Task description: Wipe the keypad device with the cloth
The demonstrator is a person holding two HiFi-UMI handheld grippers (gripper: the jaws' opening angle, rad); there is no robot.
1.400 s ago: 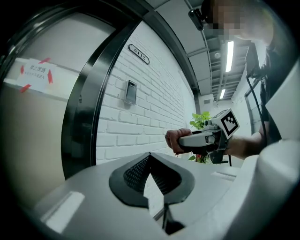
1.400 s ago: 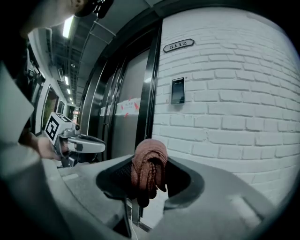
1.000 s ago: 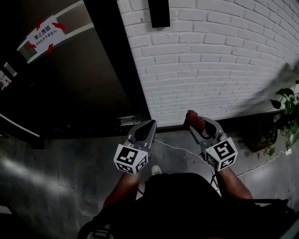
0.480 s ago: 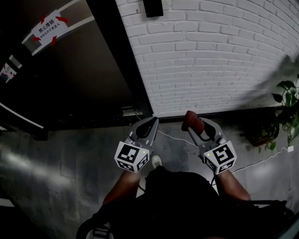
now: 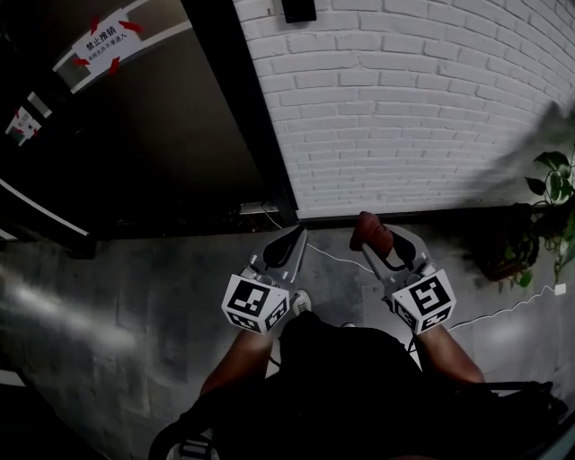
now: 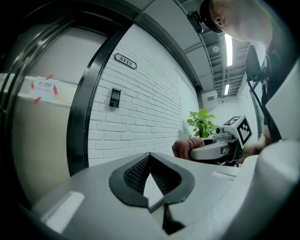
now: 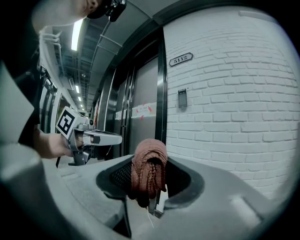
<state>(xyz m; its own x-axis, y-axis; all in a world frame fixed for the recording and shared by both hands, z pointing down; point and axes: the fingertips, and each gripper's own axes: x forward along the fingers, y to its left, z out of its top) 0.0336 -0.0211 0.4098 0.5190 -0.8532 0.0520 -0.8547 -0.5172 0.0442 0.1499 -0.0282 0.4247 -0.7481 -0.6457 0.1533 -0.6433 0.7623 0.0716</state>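
Note:
The keypad device (image 5: 299, 9) is a small dark box high on the white brick wall, cut off by the top edge of the head view. It also shows in the left gripper view (image 6: 115, 97) and in the right gripper view (image 7: 182, 99), well beyond both grippers. A reddish-brown cloth (image 7: 149, 168) is bunched up between the jaws of my right gripper (image 7: 149, 161), which is shut on it. In the head view the cloth (image 5: 370, 232) sticks out at the right gripper (image 5: 377, 238). My left gripper (image 5: 292, 241) is shut with its tips touching and holds nothing (image 6: 150, 154).
A dark door (image 5: 153, 135) with a black frame (image 5: 243, 108) stands left of the brick wall and carries a red-and-white sticker (image 5: 106, 43). A number plate (image 7: 180, 59) hangs above the keypad. A potted plant (image 5: 552, 211) stands at the right. A white cable (image 5: 503, 310) runs over the grey floor.
In the head view the keypad has slid up to the top edge and the door sticker has shifted right. Both grippers hold nearly the same pose, the cloth still in the right one.

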